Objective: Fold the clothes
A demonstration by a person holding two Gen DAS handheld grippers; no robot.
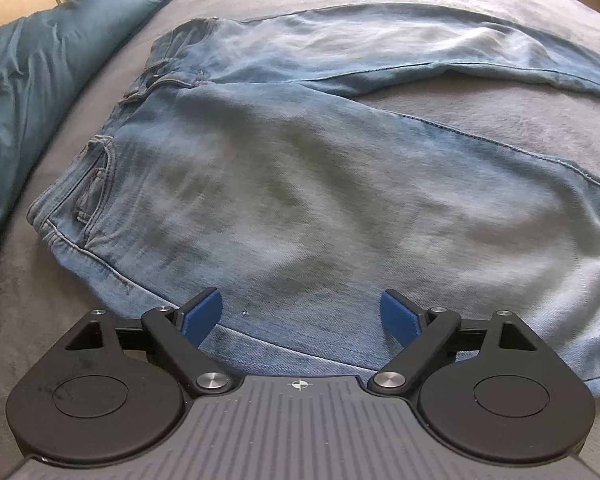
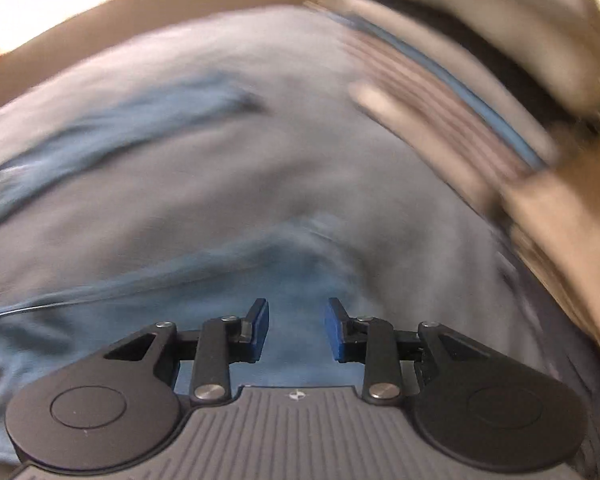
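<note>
With both legs still splayed on the bed (image 1: 500, 120), the jeans (image 1: 300, 200) are awaiting their lengthwise fold, the left gripper (image 1: 302, 312) and right gripper (image 2: 297, 330) hovering released, needing a hem grasp.

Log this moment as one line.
jeans: flat on bed | left gripper: open over jeans, empty | right gripper: part open, empty, view blurred
</note>
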